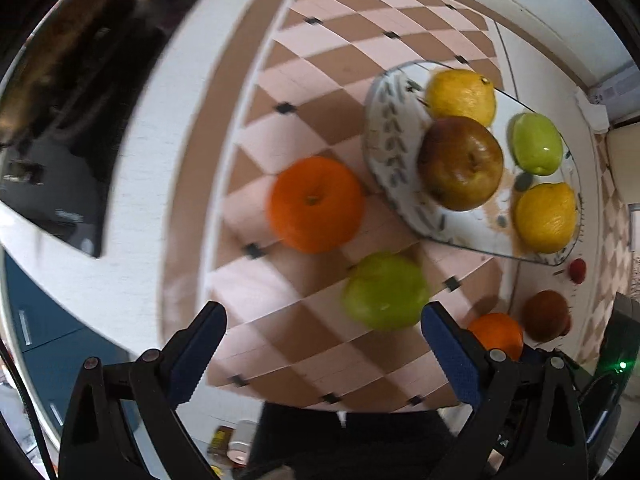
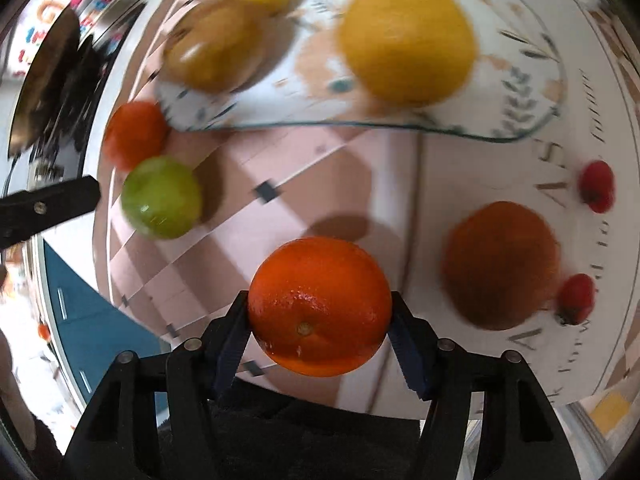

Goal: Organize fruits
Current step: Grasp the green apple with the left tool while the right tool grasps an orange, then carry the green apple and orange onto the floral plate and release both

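Blue-padded and spread wide with nothing between its jaws, the left gripper (image 1: 322,338) hangs over the checked mat (image 1: 280,80), where a green apple (image 1: 385,290) lies just before it and a loose orange (image 1: 317,204) sits beside the near-left rim of the glass platter (image 1: 384,120); that platter holds two lemons (image 1: 460,96), a brownish apple (image 1: 461,162) and a second green apple (image 1: 537,143). In the right wrist view the right gripper (image 2: 319,330) is clamped on an orange (image 2: 319,306) short of the platter's near edge (image 2: 320,124), so I'd carry it level over that rim and set it in the bare patch between the near lemon (image 2: 406,40) and the brownish apple, easing off only once it rests, since round fruit will likely roll; a brown fruit (image 2: 502,264) and two small red ones (image 2: 597,186) lie off the platter to its right.
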A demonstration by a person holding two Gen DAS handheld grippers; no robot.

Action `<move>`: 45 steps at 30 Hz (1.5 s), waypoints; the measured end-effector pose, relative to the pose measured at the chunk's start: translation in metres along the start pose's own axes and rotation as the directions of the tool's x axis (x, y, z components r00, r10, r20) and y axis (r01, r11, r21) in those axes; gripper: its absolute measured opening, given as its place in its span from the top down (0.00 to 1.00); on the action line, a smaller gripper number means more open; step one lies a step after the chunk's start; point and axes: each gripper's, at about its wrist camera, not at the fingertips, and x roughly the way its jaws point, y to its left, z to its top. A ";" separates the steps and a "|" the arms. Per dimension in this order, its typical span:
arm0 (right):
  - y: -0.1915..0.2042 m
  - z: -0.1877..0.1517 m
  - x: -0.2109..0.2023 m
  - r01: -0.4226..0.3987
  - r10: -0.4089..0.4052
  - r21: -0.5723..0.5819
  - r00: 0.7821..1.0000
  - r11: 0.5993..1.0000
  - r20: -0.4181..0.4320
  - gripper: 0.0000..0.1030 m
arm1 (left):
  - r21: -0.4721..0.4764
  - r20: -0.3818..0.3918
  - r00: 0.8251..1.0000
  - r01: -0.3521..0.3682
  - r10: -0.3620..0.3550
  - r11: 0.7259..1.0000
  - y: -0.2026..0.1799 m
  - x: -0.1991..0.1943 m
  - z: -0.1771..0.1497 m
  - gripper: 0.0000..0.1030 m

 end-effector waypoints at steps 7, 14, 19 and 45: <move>-0.014 0.006 -0.006 0.003 -0.003 0.034 1.000 0.999 0.008 0.34 | 0.105 -0.056 0.998 0.021 -0.015 0.994 -0.036 0.033 0.009 0.03; -0.025 0.009 -0.006 -0.015 0.015 0.056 1.000 0.998 0.001 0.34 | 0.211 -0.054 0.998 -0.023 0.035 0.977 -0.060 0.047 0.001 0.22; -0.028 0.009 -0.004 -0.036 0.037 0.080 0.999 0.996 -0.010 0.33 | 0.227 -0.051 0.997 -0.050 0.063 0.973 -0.061 0.054 -0.001 0.41; -0.003 0.013 -0.069 -0.122 0.124 -0.018 0.975 0.992 0.185 0.35 | 0.149 0.105 0.984 0.128 -0.144 0.981 -0.036 -0.065 0.022 0.41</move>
